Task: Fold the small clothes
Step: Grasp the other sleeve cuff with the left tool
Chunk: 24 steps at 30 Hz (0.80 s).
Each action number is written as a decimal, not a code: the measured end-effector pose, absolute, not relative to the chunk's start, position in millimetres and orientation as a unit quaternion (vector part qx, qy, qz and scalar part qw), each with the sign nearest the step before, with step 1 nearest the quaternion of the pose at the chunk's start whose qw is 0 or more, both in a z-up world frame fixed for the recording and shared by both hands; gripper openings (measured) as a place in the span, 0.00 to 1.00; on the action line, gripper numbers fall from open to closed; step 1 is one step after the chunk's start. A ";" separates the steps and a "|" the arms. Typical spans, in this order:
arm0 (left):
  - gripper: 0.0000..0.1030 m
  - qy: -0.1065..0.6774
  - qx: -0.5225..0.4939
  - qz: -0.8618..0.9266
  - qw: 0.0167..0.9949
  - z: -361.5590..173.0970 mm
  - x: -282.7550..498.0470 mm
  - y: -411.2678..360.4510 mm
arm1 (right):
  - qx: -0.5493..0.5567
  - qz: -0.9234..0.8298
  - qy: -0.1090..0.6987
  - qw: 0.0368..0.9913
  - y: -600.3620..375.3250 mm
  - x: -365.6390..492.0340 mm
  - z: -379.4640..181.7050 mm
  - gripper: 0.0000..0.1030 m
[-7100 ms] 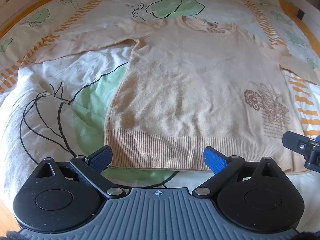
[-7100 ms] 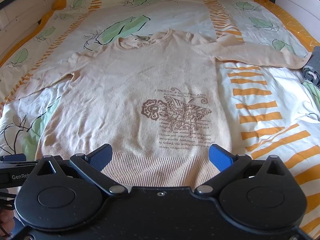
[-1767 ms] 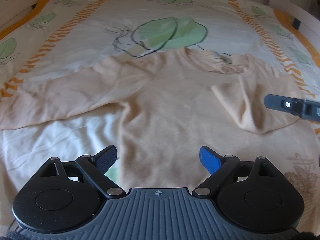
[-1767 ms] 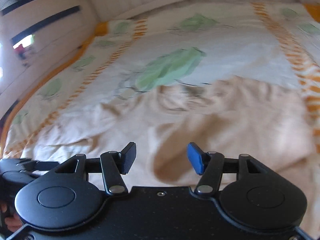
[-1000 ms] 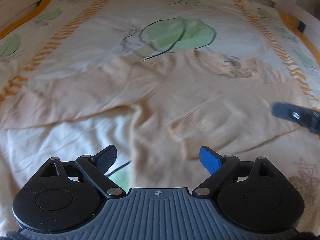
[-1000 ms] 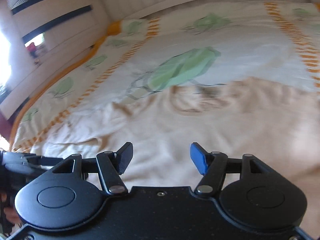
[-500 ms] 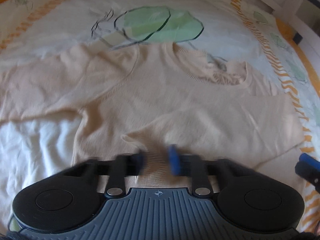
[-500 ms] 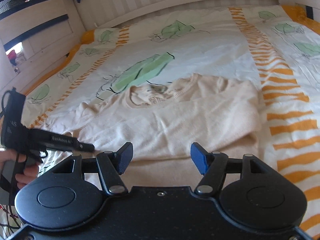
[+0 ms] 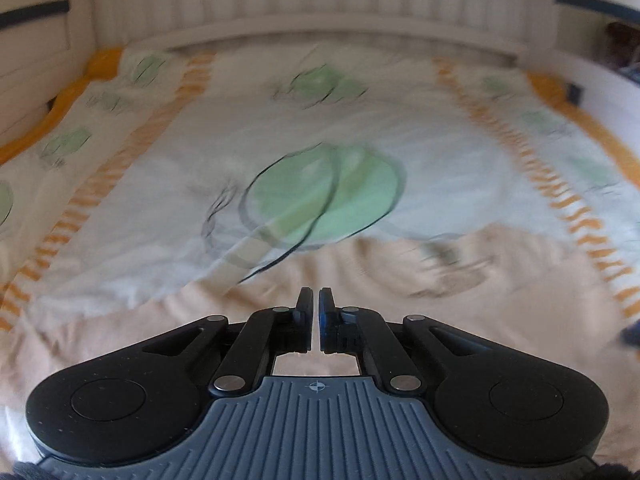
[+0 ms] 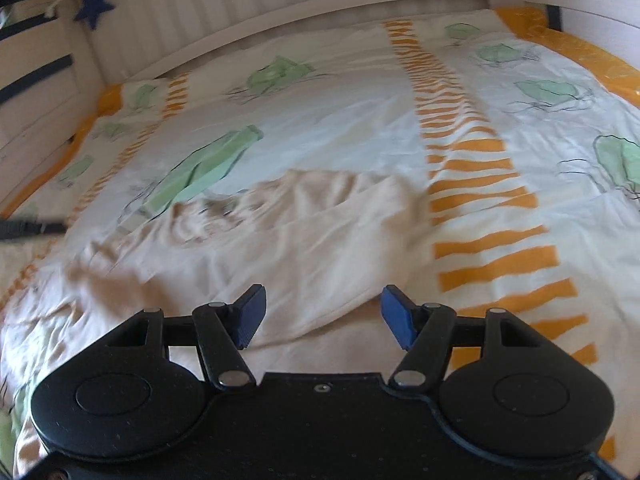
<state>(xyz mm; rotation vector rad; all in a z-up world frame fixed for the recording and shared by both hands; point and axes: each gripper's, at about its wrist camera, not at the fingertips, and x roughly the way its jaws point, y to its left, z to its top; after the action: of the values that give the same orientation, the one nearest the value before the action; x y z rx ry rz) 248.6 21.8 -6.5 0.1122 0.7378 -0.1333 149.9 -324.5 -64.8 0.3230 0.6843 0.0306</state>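
A cream knitted sweater lies flat on the bed, its right sleeve folded across the chest. In the left wrist view the sweater fills the lower part, blurred by motion, collar at right. My left gripper is shut, its blue pads nearly touching over the sweater's shoulder area; I cannot see cloth between them. My right gripper is open and empty, just above the folded sleeve's lower edge. The left gripper's dark tip shows at the far left of the right wrist view.
The bed cover is white with green leaves and orange stripes. A white slatted headboard stands at the far end, with white side rails on both sides. A blue star hangs on the left rail.
My left gripper has shut and its view has swung up toward the headboard. My right gripper stays open and has moved closer to the folded sleeve.
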 end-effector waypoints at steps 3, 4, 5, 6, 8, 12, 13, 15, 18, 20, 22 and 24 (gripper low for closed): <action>0.04 0.402 0.026 -0.063 0.913 -20.8 257.5 36.7 | 0.174 -0.003 0.341 0.924 -343.0 164.9 -66.9 0.66; 0.05 0.411 0.010 -0.066 0.909 -23.3 257.1 40.1 | 0.181 -0.008 0.340 0.923 -347.4 167.2 -67.2 0.66; 0.05 0.417 -0.002 -0.067 0.906 -25.6 255.3 42.8 | 0.188 -0.011 0.338 0.922 -351.6 169.5 -67.2 0.66; 0.06 0.424 -0.009 -0.069 0.903 -28.5 252.4 43.7 | 0.194 -0.013 0.336 0.921 -355.1 170.9 -67.1 0.66; 0.11 0.438 -0.010 -0.075 0.896 -33.4 245.8 44.3 | 0.200 -0.014 0.334 0.921 -358.9 172.7 -67.6 0.66; 0.45 0.465 -0.008 -0.088 0.881 -49.7 235.1 37.6 | 0.191 -0.014 0.339 0.921 -361.1 180.2 -72.7 0.66; 0.45 0.470 0.000 -0.090 0.878 -54.2 234.1 34.1 | 0.187 -0.015 0.341 0.921 -361.4 183.2 -74.7 0.66; 0.45 0.482 0.017 -0.084 0.872 -62.4 237.5 26.9 | 0.189 -0.016 0.346 0.919 -363.7 190.0 -79.0 0.66; 0.46 0.500 0.020 -0.083 0.862 -72.8 241.3 21.7 | 0.199 -0.015 0.343 0.918 -370.3 200.6 -83.6 0.66; 0.47 0.495 0.017 -0.077 0.865 -75.0 240.4 22.6 | 0.201 -0.017 0.343 0.917 -374.0 209.2 -85.2 0.66; 0.46 0.487 0.017 -0.082 0.869 -76.4 240.9 21.4 | 0.207 -0.010 0.344 0.916 -377.7 219.7 -87.1 0.65; 0.43 0.483 0.016 -0.085 0.871 -77.6 242.8 20.3 | 0.219 0.000 0.349 0.911 -381.6 231.8 -91.3 0.58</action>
<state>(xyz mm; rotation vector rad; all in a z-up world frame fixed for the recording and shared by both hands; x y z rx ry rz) 242.8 20.3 -77.6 0.0333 1.0096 -0.1771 231.8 -381.6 -91.3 0.4523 0.7193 0.0001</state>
